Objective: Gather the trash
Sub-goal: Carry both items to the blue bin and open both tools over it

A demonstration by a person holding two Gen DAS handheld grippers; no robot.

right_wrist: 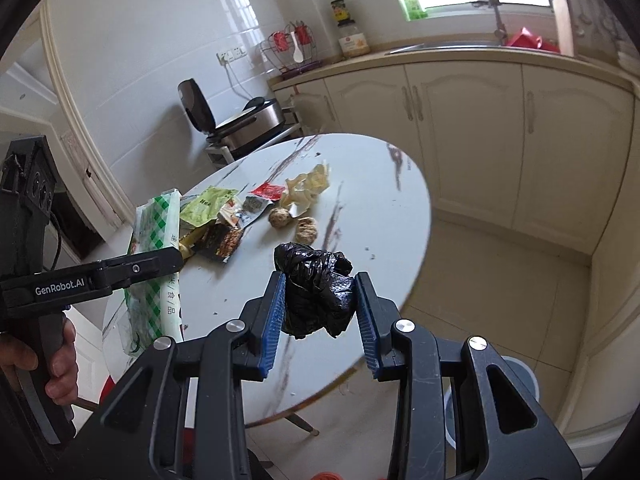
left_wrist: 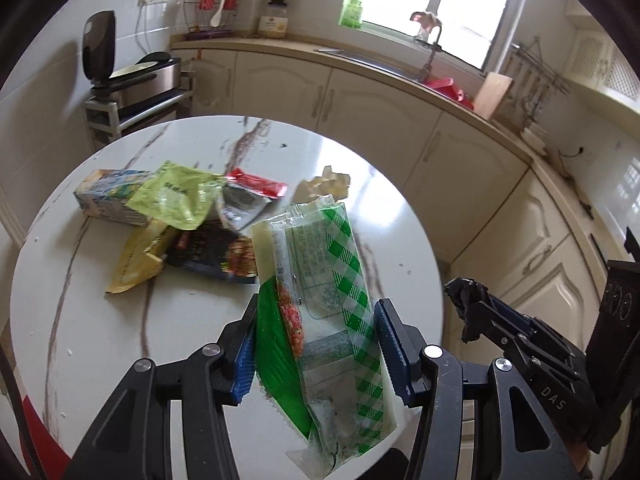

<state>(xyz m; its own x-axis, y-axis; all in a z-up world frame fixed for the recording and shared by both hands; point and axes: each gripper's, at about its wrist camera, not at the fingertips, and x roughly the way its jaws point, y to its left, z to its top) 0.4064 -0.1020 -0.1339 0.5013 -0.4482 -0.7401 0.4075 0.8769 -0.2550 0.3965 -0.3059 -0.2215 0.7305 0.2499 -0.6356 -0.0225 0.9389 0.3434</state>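
A heap of wrappers [left_wrist: 188, 224] and two brown lumps [right_wrist: 294, 224] crowd the far half of the round marble table [left_wrist: 100, 340], leaving its near half and right-hand edge bare, while open floor [right_wrist: 480, 280] separates the tabletop from the cream cabinets [right_wrist: 460, 120] beyond.

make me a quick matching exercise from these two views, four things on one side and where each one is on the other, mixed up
Things:
1. green checked wrapper
2. crumpled black bag
3. red sachet
4. jar with yellow label

Places:
A. on the kitchen counter
B. in the right gripper
C. lying on the round table
D. in the left gripper

Pairs: 1-D, 2-B, 3-C, 4-A
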